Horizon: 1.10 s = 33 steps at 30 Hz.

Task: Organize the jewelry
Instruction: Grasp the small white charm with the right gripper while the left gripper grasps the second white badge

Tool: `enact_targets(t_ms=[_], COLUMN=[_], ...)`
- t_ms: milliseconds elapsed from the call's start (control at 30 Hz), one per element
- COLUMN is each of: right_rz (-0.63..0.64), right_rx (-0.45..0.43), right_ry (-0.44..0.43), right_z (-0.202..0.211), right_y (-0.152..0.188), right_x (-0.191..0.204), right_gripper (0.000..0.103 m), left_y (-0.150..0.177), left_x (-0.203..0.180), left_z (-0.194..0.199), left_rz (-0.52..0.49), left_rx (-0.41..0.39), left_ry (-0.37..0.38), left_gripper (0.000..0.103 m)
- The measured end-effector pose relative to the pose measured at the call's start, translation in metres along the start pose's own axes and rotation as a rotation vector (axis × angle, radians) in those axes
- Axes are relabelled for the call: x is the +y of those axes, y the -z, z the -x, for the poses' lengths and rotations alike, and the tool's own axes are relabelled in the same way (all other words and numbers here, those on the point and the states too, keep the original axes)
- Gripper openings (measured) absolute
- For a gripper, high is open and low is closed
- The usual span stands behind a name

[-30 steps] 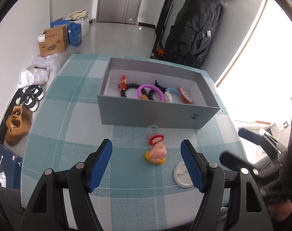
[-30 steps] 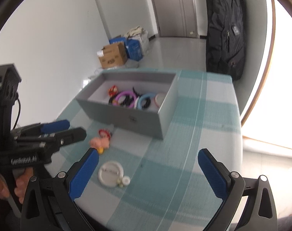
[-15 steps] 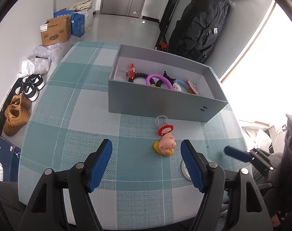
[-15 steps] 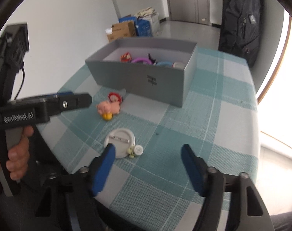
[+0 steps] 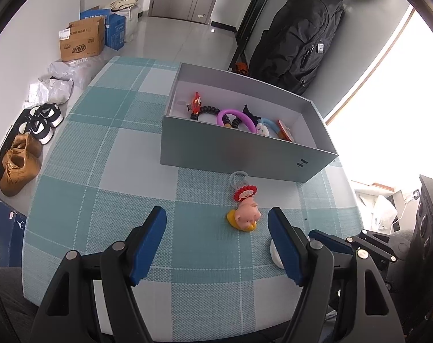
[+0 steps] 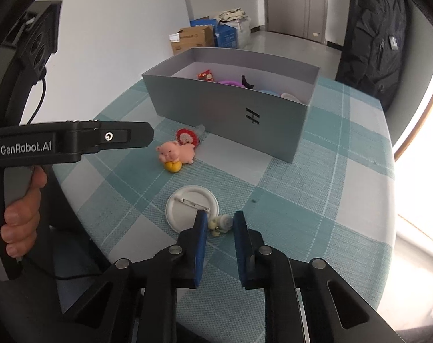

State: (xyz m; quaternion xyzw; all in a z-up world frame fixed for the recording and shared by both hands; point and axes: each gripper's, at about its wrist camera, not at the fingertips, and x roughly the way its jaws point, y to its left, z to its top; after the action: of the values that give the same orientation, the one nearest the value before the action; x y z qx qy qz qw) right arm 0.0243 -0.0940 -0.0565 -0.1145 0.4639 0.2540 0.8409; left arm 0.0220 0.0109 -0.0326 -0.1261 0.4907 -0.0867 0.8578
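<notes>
While right gripper [image 6: 219,224] closes around pale charm [image 6: 220,223] | left gripper [image 5: 217,222] apart, empty

A home: shoes [image 5: 22,160] by the wall, checked tablecloth [image 5: 107,171]

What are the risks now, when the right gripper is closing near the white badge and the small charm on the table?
1. The right gripper is closing around the small charm, which lies against the white badge. One finger overlaps the badge's edge, so it may catch or drag it.
2. The charm is tiny; it may slip out as the jaws close.
3. The pig charm lies near the open left gripper and could be bumped.
</notes>
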Motion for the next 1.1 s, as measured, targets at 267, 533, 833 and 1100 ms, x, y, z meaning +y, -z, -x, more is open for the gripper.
enact_targets(t_ms=[267,533,833,1100], right_rz=[-0.050,-0.166,-0.294,-0.313], right_rx=[-0.032,-0.091,-0.194,-0.218], right_ry=[-0.008,-0.021,-0.047,-0.046], right_z=[0.009,0.024,0.050,0.054], right_y=[-0.003,-0.007,-0.013,-0.012], right_x=[-0.009,-0.032,-0.058,-0.066], right_gripper=[0.017,0.017,0.017,0.017], left_y=[0.002,0.010,0.025,0.037], left_x=[-0.006,-0.023,-0.050,-0.077], left_z=[0.000,-0.003,-0.014,-0.028], left_rz=[-0.030,-0.104,-0.229,-0.346], left_rx=[0.006,0.038,0.074,0.079], left_ry=[0.019,0.069,0.093,0.005], left_gripper=[0.070,0.070,0.069,0.069])
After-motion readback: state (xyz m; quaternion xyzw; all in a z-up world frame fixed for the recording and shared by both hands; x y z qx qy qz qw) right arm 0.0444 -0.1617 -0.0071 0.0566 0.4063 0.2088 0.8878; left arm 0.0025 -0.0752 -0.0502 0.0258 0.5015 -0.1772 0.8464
